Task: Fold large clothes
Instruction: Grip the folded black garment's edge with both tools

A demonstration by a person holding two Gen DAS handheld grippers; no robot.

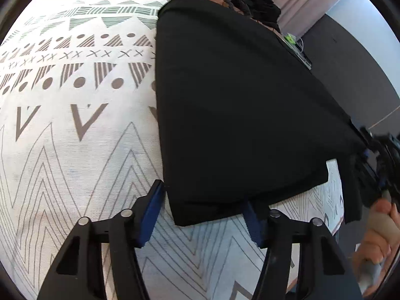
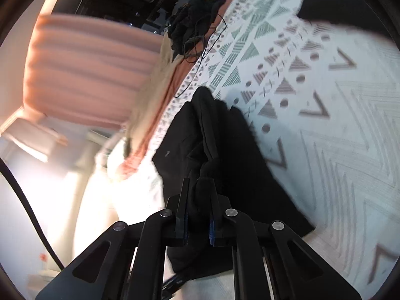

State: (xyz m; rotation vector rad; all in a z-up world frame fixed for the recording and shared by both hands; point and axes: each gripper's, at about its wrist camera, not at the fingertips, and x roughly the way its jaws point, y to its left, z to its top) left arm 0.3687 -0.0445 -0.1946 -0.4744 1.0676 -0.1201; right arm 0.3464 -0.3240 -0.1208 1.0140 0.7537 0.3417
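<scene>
Folding underway: black garment point(image 1: 237, 105) on patterned bedspread point(image 1: 75, 150). Left hand-held gripper point(image 1: 202, 215) spread at hem; right hand-held gripper point(image 2: 197, 207) pinching bunched cloth. Next, likely: carry fold across.

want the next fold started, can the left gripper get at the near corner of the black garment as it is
Probably yes. The left gripper has its jaws open right at the near corner of the black garment, which lies flat on the patterned bedspread, with nothing between them.
</scene>
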